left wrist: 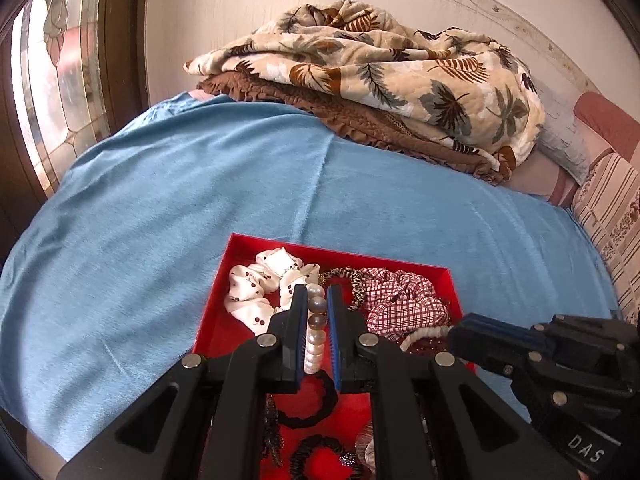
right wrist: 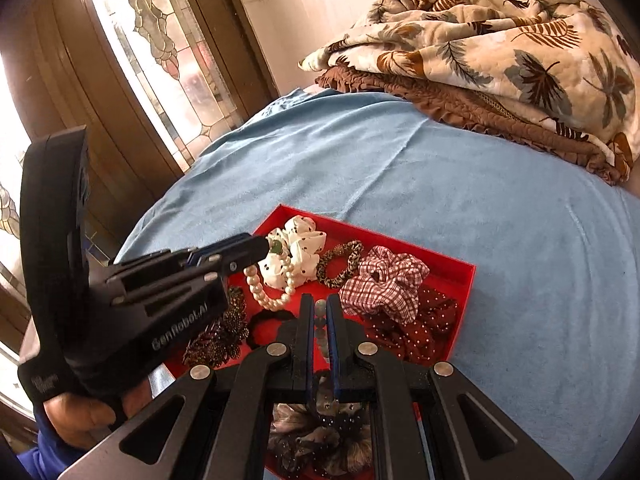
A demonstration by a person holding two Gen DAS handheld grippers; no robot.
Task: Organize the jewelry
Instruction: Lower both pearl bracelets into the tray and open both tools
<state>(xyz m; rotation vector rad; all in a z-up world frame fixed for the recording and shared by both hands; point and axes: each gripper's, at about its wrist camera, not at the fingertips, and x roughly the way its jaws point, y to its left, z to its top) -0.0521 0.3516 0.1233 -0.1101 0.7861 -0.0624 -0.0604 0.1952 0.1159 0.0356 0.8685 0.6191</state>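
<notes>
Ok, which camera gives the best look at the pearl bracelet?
The right wrist view: the pearl bracelet hangs as a visible loop from the left gripper, over the red tray. The left wrist view shows only a short run of pearls pinched between its fingers; the rest is hidden.
</notes>
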